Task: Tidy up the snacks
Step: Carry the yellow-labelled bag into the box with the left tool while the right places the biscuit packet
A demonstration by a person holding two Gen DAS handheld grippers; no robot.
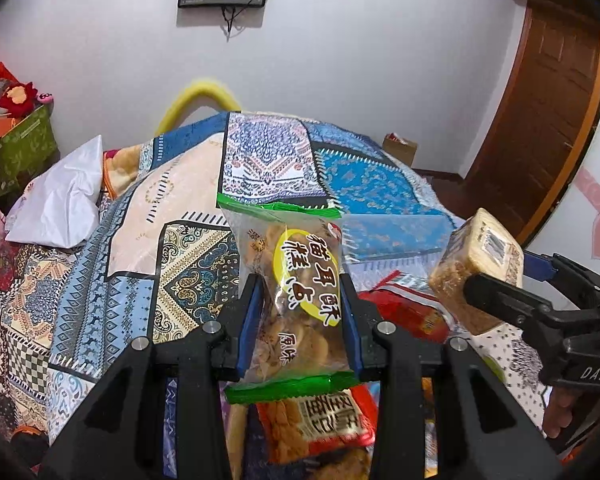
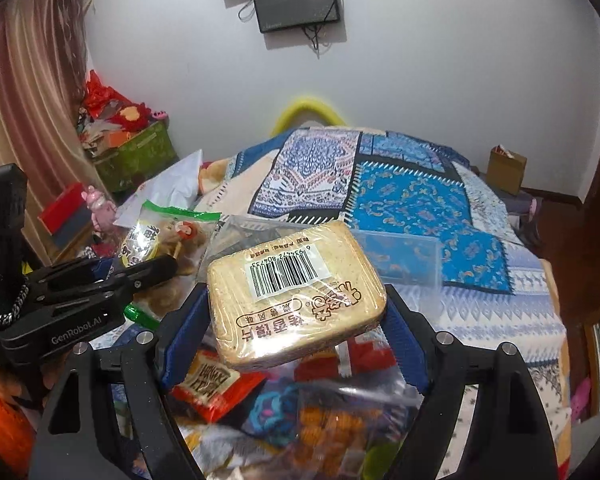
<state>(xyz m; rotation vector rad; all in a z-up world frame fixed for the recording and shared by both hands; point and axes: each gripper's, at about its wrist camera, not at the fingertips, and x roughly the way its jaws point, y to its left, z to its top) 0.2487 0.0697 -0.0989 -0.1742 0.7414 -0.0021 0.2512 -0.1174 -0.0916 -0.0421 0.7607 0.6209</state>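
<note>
I see a bed under patchwork cover; clear plastic box, red snack packets, white bag lie on it.

Green-edged clear snack bag upright; wrapped toast slab lifted, barcode up.

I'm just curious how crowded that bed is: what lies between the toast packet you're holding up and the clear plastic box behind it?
In the right wrist view, only crinkled clear wrapping shows between the toast packet and the clear plastic box.
</note>
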